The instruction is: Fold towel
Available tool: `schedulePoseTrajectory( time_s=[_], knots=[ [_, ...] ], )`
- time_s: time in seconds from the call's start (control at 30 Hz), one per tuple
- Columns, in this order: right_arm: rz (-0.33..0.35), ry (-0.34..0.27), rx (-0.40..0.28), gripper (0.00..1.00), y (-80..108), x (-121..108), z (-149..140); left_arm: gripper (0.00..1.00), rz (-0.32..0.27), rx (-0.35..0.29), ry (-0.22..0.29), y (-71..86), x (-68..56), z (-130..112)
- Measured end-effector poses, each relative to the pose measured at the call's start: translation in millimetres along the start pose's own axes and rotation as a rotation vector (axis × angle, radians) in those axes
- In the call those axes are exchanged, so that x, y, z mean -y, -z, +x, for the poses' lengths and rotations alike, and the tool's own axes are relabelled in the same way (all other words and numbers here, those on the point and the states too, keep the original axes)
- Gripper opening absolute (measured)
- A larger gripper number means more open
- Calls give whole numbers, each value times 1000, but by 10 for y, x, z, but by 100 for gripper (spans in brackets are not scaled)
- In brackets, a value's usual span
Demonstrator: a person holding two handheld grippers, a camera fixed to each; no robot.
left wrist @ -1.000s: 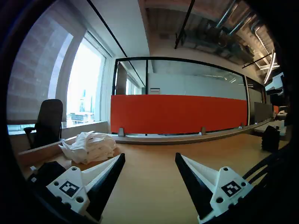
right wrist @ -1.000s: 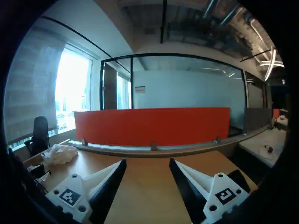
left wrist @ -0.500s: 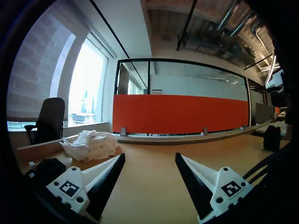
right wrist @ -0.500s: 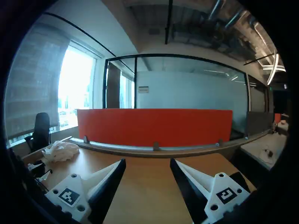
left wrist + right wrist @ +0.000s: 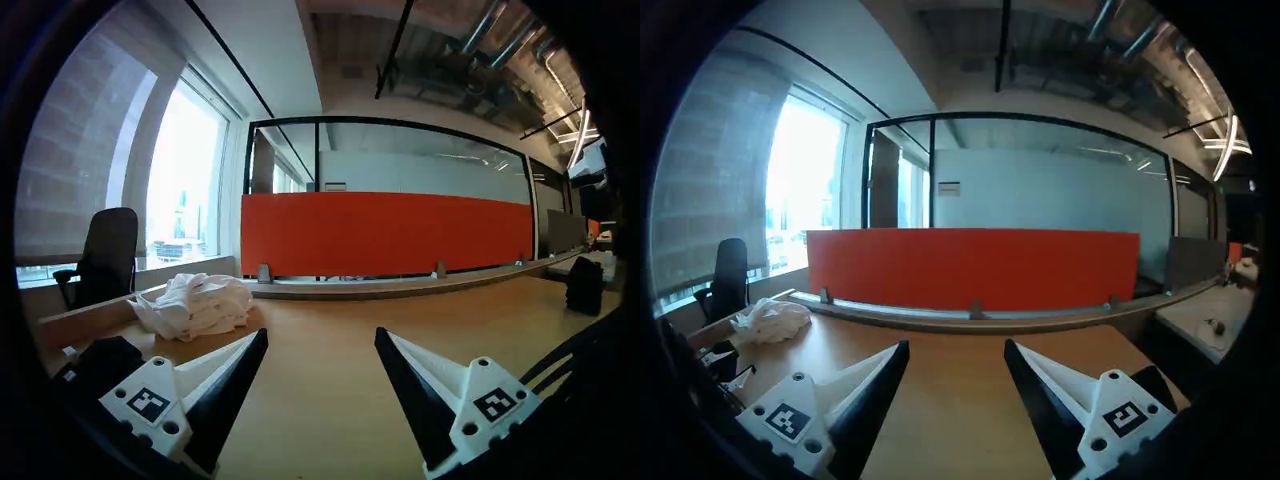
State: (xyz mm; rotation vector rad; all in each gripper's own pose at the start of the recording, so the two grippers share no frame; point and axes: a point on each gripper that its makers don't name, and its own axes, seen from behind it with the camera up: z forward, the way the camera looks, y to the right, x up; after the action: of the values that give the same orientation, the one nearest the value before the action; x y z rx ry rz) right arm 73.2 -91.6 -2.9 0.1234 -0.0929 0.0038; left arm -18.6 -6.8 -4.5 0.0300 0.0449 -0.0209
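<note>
A crumpled white towel [image 5: 196, 305] lies in a heap on the wooden table [image 5: 320, 376], to the far left of my left gripper [image 5: 320, 340]. That gripper is open, its black-edged white fingers spread wide over bare wood with nothing between them. In the right gripper view the same towel [image 5: 770, 320] is a small pale bundle at the far left of the table [image 5: 960, 384]. My right gripper [image 5: 956, 352] is open too, empty, and well away from the towel.
An orange divider panel [image 5: 384, 238] runs along the table's far edge. A black office chair [image 5: 104, 260] stands by the window at left. A dark object [image 5: 584, 286] sits at the table's right end. Another desk [image 5: 1208, 308] lies to the right.
Both views have tilted slightly, so the towel and divider sit a little higher in the picture. The towel has not moved and both grippers stay open.
</note>
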Motion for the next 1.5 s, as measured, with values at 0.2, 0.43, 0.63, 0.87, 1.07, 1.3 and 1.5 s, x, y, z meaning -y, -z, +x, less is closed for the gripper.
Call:
schedulePoseTrajectory(
  time_s=[0.2, 0.43, 0.63, 0.87, 1.07, 1.3, 1.5],
  knots=[
    [9, -2, -1, 91, -8, 19, 13, 100, 2, 15, -2, -32, 3, -39],
    [18, -2, -8, 92, -19, 3, 17, 100, 0, 16, -4, -42, -13, -53],
    [21, -20, -26, 92, -28, -64, 68, 100, 0, 16, -5, -51, -15, -74],
    [4, -48, -75, 92, 16, -301, 199, 100, 0, 15, -5, -61, -19, -106],
    [-29, -53, -117, 94, 39, -604, 202, 100, 1, 14, -4, -67, -21, -134],
    [-55, -37, -152, 96, 59, -867, 79, 100, 1, 14, -4, -71, -18, -151],
    [-54, -53, -138, 96, 32, -943, -220, 100, 1, 14, -4, -72, -16, -157]
  ],
)
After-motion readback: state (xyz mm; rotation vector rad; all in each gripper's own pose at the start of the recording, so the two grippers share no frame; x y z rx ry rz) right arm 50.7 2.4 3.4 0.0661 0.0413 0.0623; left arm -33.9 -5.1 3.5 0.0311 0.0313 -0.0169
